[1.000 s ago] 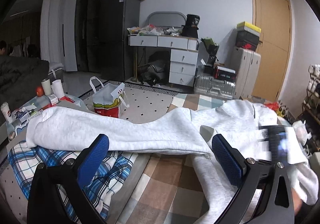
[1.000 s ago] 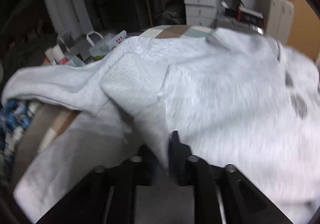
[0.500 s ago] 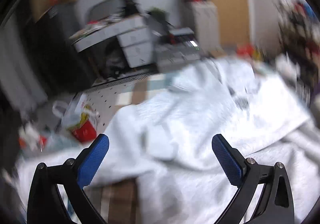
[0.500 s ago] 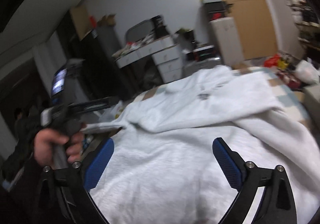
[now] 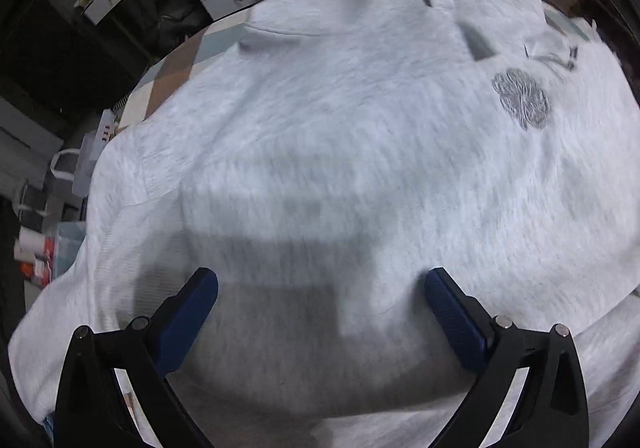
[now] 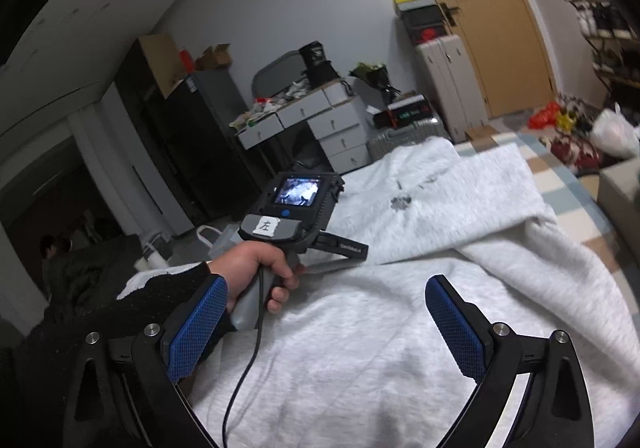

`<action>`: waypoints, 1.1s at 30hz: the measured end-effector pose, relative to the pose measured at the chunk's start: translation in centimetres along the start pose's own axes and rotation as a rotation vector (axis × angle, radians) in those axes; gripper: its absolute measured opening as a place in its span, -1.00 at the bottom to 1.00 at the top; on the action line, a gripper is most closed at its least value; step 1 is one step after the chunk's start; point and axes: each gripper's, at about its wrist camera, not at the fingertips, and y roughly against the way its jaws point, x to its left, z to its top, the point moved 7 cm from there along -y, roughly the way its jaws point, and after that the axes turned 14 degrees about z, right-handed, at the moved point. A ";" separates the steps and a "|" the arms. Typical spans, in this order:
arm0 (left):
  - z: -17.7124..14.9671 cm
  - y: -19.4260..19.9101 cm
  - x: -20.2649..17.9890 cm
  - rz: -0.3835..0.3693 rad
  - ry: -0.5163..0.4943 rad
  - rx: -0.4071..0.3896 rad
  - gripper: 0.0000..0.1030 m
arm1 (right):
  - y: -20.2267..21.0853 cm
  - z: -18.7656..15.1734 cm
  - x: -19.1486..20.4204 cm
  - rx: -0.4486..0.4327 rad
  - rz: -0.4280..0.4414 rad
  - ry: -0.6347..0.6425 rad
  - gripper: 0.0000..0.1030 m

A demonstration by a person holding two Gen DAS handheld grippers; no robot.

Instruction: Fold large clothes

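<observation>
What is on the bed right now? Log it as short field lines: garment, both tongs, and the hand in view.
garment: light grey fleece sweatshirt with a grey clover-shaped emblem, spread over the checked bedcover
left tongs: open, blue pads apart above the sweatshirt, nothing gripped
right tongs: open, nothing between the pads
hand: grips the handle of the left device, over the sweatshirt
fold: a layer already lies folded across the body

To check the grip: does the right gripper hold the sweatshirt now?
No, the right gripper is open above the sweatshirt, with no cloth between its pads.
</observation>
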 end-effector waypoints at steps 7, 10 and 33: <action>-4.3 6.9 10.8 -0.024 0.125 -0.206 0.95 | -0.2 -0.4 -0.3 0.009 0.000 -0.018 0.95; -8.6 8.8 18.9 -0.044 0.247 -0.232 0.95 | -0.2 -0.6 -0.5 0.009 0.007 -0.054 0.95; -23.2 4.0 37.7 -0.512 1.112 -0.087 0.95 | -2.5 -2.4 -0.1 0.118 -0.036 -0.025 0.95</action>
